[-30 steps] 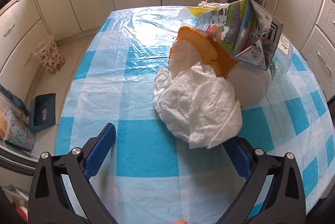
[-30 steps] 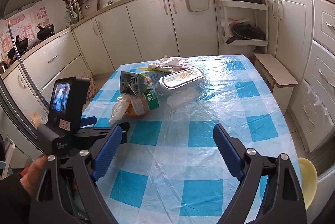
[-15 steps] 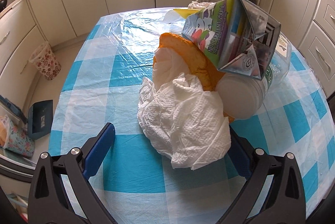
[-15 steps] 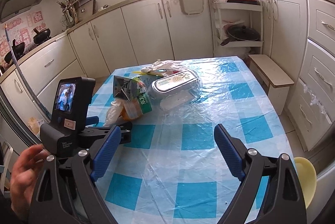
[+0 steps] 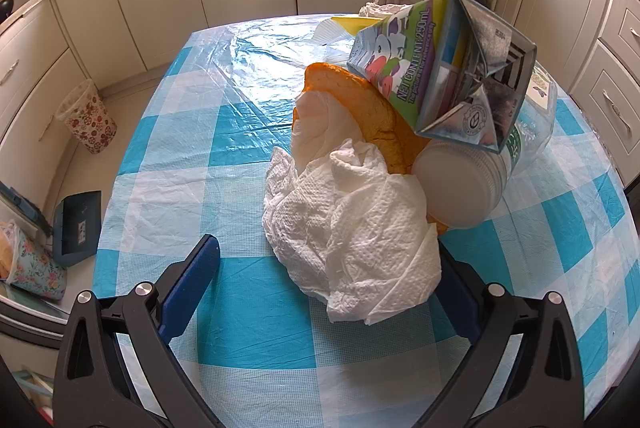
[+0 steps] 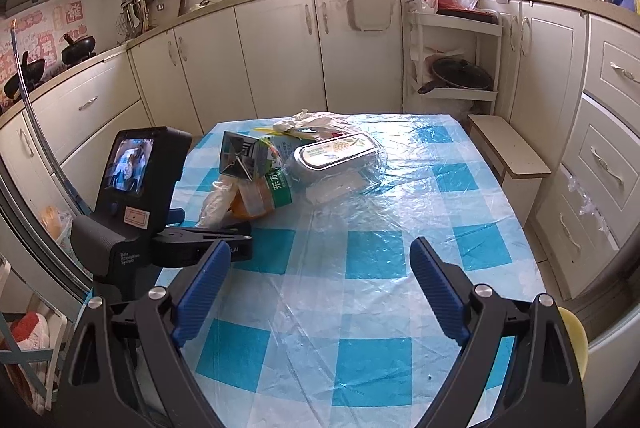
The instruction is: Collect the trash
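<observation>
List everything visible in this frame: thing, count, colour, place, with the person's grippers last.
Paper towel: 1, white, crumpled, nearest the left gripper.
Peel: 1, orange, behind the towel.
Carton: 1, purple-green, atop the pile.
Bottle: 1, clear with white cap, lying under the carton.
Clear container: 1, labelled lid, table middle.
Table: 1, blue-white check under plastic.
Bin: 1, floral, on the floor.
Left gripper: open, towel between its fingers.
Right gripper: open, over bare table.
</observation>
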{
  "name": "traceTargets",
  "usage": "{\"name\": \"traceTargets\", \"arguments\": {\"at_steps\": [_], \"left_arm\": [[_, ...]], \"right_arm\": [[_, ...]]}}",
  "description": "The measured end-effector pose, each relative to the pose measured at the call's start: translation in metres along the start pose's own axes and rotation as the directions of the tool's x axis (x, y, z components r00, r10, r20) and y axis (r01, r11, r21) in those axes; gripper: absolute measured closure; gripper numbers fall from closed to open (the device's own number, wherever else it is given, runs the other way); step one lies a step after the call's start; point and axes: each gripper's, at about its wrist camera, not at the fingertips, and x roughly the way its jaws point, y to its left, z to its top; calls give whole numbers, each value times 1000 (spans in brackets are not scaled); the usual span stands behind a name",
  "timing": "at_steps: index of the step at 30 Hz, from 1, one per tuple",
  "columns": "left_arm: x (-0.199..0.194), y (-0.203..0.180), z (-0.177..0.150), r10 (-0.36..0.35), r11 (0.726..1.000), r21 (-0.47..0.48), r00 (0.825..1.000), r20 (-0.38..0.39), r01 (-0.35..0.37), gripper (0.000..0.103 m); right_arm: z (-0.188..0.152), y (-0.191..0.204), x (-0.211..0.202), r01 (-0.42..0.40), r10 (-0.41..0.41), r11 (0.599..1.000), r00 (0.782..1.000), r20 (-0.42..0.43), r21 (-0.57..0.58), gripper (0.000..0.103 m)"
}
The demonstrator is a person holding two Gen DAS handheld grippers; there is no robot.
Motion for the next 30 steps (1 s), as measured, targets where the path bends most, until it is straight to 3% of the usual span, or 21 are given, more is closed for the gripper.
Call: {"name": "traceTargets", "arguments": {"at_steps": [11, 30], "left_arm": [[0, 0, 0, 0, 1000, 0, 1000, 0, 0, 7], [0, 0, 0, -1, 1000, -1, 1000, 0, 1, 7]], "right_arm": [[-7, 14, -5, 37, -37, 998, 999, 0, -52, 15], [0, -24, -39, -30, 25, 997, 997, 77, 68, 12]]}}
